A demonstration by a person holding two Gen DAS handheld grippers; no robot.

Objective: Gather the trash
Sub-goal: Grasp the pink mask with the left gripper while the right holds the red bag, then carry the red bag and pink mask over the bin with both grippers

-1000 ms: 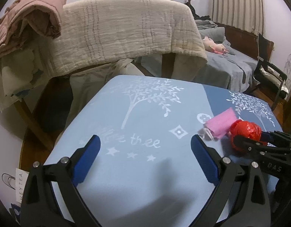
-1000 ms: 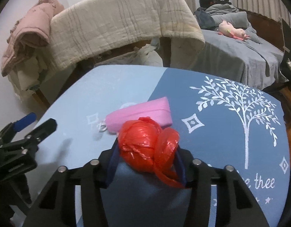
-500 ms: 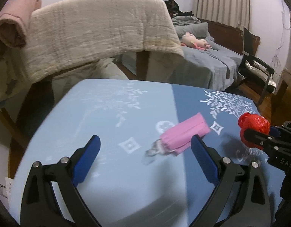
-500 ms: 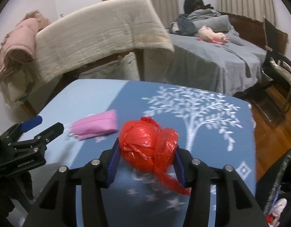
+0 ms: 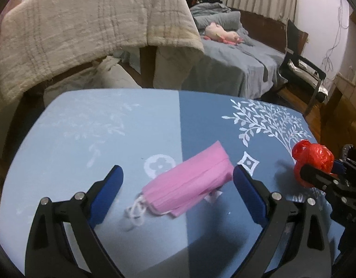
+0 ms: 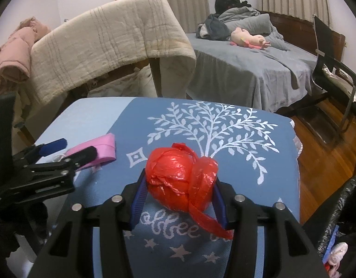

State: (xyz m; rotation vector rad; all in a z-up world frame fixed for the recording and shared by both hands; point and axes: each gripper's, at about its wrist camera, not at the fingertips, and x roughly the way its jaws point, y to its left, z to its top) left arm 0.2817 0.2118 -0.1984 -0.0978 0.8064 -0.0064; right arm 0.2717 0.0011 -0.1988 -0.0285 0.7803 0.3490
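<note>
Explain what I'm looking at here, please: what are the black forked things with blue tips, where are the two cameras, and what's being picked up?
No robot here: a person holds a two-finger gripping tool in each hand, and each tool carries a wide-angle camera looking forward along its fingers. That is why black arms with blue pads fill the bottom of both pictures.

In the left view, the left tool is open, its pads either side of a pink face mask lying on the blue tablecloth; the other tool shows at the right edge.

In the right view, the right tool is shut on a balled-up red plastic bag, held above the cloth. At the lower right edge is a black bag with some litter inside, probably the trash bag. Behind are a draped chair and a bed.
</note>
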